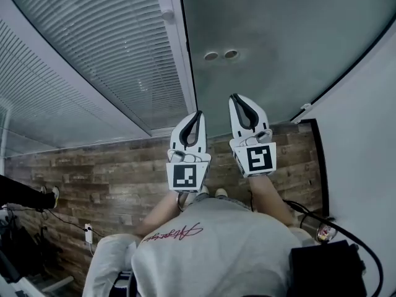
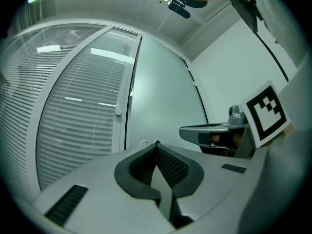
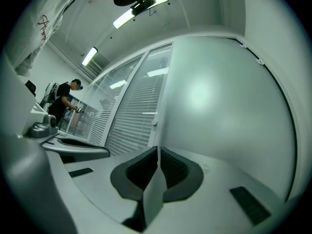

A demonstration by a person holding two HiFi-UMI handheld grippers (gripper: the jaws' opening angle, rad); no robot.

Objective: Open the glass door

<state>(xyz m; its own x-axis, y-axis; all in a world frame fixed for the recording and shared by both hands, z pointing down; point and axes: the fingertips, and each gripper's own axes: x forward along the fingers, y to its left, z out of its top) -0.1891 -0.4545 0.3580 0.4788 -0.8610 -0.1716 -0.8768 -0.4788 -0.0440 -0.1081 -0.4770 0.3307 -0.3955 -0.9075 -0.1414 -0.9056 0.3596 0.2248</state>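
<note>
Frosted glass door (image 1: 291, 42) from twelve to three o'clock in the head view, straight ahead of both grippers and seemingly closed. At nine to eleven o'clock, glass wall panel backed by white slatted blinds (image 1: 93, 60), probably fixed, so no use pushing there. Next, at twelve o'clock, white upright frame post (image 1: 176, 36) along the door's left edge. Below it, left white two-jaw gripper (image 1: 198, 114), pressed together on nothing. Just to its right, right white two-jaw gripper (image 1: 236, 98), likewise clamped shut and empty, tips further toward the pane. Likely trouble, left to right: closed tips skidding across smooth glass under a push, for want of anything to pinch; a scrape or knock on the pane from hard tips; little leverage from a shove too near the small pale bracket (image 1: 303, 109) at three o'clock, perhaps a hinge; black cable (image 1: 303, 208) at four o'clock snagging on a forward step. Hard to make out: distant person (image 3: 66, 101) at nine o'clock in the right gripper view, too small to read; no handle or pull in any view; purpose of two small round fittings (image 1: 211, 55) at twelve o'clock unclear; impossible to say whether either tip touches the glass, or which way the door swings. Cut off: the door's top and far edge in the head view.
</note>
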